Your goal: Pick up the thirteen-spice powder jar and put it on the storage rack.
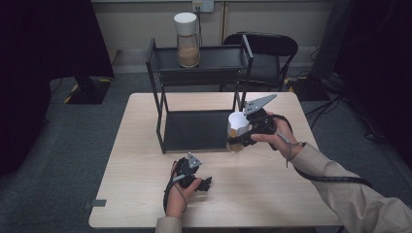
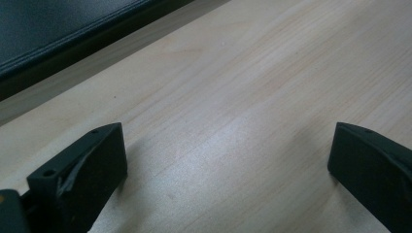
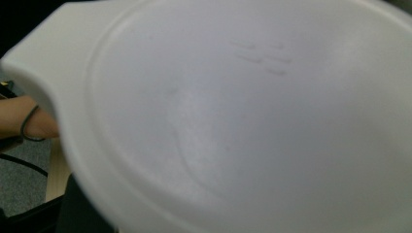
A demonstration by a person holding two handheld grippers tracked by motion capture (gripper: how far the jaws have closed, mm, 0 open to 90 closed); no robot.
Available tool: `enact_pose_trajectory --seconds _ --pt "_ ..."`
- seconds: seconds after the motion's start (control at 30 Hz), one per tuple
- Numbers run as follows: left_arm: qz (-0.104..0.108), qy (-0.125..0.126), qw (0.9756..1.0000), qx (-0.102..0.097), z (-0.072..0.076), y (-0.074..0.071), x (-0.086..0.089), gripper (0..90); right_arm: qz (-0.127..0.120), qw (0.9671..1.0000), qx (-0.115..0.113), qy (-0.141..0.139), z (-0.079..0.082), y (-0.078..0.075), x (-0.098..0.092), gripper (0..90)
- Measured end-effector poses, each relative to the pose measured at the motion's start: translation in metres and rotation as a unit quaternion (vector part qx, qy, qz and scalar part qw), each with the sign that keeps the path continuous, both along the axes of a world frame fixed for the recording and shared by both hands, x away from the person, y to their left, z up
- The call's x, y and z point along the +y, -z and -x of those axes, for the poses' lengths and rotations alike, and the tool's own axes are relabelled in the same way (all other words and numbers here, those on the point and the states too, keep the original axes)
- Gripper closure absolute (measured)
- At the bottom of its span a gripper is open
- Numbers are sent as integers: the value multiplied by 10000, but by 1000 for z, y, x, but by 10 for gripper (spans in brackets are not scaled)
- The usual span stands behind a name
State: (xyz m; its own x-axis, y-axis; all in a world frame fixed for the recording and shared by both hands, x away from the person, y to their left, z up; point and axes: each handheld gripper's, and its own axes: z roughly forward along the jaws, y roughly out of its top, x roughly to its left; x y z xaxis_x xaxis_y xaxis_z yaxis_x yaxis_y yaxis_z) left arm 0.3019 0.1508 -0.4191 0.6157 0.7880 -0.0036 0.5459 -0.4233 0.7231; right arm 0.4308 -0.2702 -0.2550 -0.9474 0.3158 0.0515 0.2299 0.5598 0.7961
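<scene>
A: Where does the right gripper (image 1: pixel 241 133) stand?

B: Over the right middle of the pale wooden table (image 1: pixel 136 194), just right of the black two-tier metal rack (image 1: pixel 160 77). Its jaws are clamped on a clear glass jar with a white lid (image 1: pixel 238 131), held above the tabletop; brown granules show in the jar's lower part.

A: And from the right gripper view?

B: The jar's white lid (image 3: pixel 233 116) sits right up against the camera, blurred. A few faint raised marks are moulded near its top, too soft to read. At the left edge there is a bit of the person's wrist with a dark band (image 3: pixel 29 121), and grey floor below.

A: The left gripper (image 1: pixel 201 184)?

B: Resting low at the near middle of the table, in the person's left hand (image 1: pixel 182 191). The left gripper view has the two black jaws standing wide apart with bare wood grain (image 2: pixel 243 97) between them, gripping nothing. The rack's dark bottom shelf (image 2: pixel 58 29) runs across the upper left corner.

A: Anything farther out?

B: A second clear jar with a white lid (image 1: pixel 187 39), also part filled with brown granules, stands upright on the rack's top shelf, toward its left. Behind the rack is a black chair (image 1: pixel 267 46). No brand or label is readable on either jar.
</scene>
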Motion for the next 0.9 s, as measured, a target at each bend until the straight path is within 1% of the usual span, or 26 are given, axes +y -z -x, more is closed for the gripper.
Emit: enact_pose_trajectory --seconds 0.03,0.13,0.17,0.2,0.27,0.33,0.37,0.4,0.43,0.47,0.53,0.67,0.8,0.83,0.9 --pt "2 -3 10000 0 0 0 0 0 0 10000 0 0 0 0 0 299" --pt "-6 7 10000 4 0 0 0 0 -2 10000 -24 21 -4 -10 4 299" --pt "-6 7 10000 4 0 0 0 0 -2 10000 -24 21 -4 -10 4 299" --pt "-14 9 10000 -2 0 0 0 0 13 10000 -62 24 -5 -15 6 299" --pt "-9 6 10000 3 0 0 0 0 25 10000 -86 37 -6 -21 8 299" --pt "-8 5 10000 2 0 0 0 0 23 9999 -103 33 -7 -24 9 299" --pt "-8 5 10000 2 0 0 0 0 49 9999 -129 32 -8 -30 11 299" --pt "-15 9 10000 4 0 0 0 0 64 9999 -128 34 -9 -33 12 299" --pt "-2 1 10000 2 0 0 0 0 64 9999 -128 34 -9 -33 12 299" --pt "-1 1 10000 4 0 0 0 0 74 9999 -123 47 -10 -38 14 299" --pt "0 5 10000 -1 0 0 0 0 84 9999 -125 46 -11 -43 16 299" --pt "3 5 10000 -6 0 0 0 0 73 9998 -142 74 -13 -51 18 299" --pt "3 6 10000 -4 0 0 0 0 115 9997 -157 112 -15 -61 22 299" --pt "3 6 10000 -4 0 0 0 0 115 9997 -157 112 -15 -61 22 299" --pt "2 7 10000 -3 0 0 0 0 111 9997 -181 138 -17 -68 24 299"
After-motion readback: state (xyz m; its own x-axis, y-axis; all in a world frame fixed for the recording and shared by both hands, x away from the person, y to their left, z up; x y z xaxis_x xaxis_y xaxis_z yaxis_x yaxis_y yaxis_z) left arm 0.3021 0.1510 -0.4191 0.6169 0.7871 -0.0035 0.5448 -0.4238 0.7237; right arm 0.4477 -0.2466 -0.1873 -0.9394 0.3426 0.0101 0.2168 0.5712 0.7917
